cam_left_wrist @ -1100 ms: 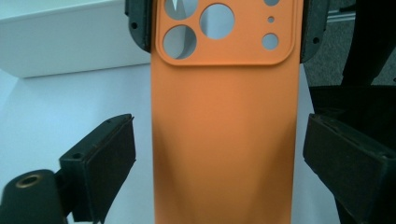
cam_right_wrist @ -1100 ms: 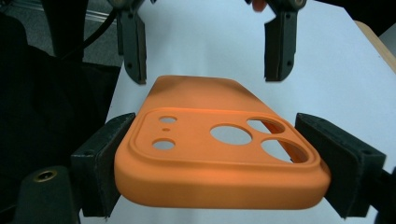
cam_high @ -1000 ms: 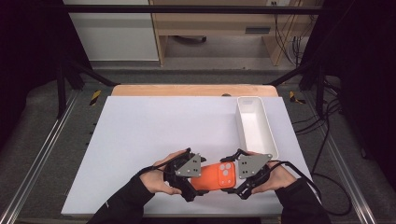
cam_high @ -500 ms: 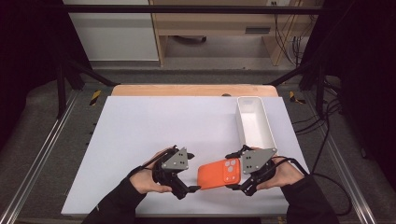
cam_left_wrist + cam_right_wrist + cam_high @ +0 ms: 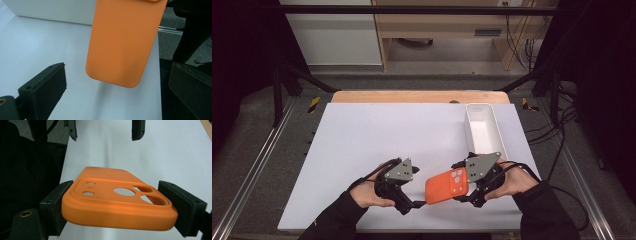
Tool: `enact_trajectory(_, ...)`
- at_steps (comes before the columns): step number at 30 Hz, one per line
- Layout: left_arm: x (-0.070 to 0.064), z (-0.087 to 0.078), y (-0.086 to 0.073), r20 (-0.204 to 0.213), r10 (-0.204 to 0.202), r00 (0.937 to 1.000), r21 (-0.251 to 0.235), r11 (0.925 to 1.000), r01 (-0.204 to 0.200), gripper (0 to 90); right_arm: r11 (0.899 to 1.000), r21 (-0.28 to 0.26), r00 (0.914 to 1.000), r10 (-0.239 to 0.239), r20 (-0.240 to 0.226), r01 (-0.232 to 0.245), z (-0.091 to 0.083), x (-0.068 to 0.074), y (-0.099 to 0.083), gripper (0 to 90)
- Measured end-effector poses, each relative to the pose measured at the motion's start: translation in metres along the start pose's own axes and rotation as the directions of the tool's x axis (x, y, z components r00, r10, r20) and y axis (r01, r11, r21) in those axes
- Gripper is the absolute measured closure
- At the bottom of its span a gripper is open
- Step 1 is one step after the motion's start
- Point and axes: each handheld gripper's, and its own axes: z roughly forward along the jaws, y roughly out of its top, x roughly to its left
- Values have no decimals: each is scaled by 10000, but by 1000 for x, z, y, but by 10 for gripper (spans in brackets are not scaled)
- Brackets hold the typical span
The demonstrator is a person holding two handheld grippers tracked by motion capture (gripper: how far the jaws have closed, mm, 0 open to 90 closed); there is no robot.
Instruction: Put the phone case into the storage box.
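The right claw (image 5: 469,192) pinches the orange phone case (image 5: 447,187) across its camera-cutout end; in the right gripper view both pads press the case's (image 5: 117,202) side walls, and the case juts out level above the counter (image 5: 412,135). The left claw (image 5: 409,202) stands spread. In the left gripper view its two jaws sit wide apart, with the free end of the case (image 5: 125,42) hanging between and beyond them, touched by neither.

Change from the earlier frames: one second ago both claws closed in on the case from either side, near the counter's front edge. Since then the left claw has let go and backed away to the left. The case has stayed with the right claw and now sits slightly higher and tilted.

Judgement: the handover to the right claw is complete. The probable next step is transport to the white tray (image 5: 484,131), which stands just beyond the right hand (image 5: 512,182) along the counter's right side.

Markings: no brand, label or writing is legible on the case, the tray or either gripper.
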Motion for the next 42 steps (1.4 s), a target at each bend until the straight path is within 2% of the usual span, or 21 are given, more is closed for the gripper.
enact_trajectory(12,2,12,9,228,57,9997,604,9981,-71,5,9984,522,9994,-177,-309,193,3,-3,10,163)
enact_trajectory(22,1,19,14,310,283,9991,1195,9923,-318,3,9967,772,9988,-205,-445,239,5,-6,23,163)
enact_trajectory(31,-1,29,23,294,473,9984,1913,9802,-520,0,9925,1195,9978,-202,-625,275,9,-9,29,163)
enact_trajectory(42,0,39,30,341,592,9977,2429,9678,-657,0,9890,1433,9974,-261,-678,357,11,-9,36,163)
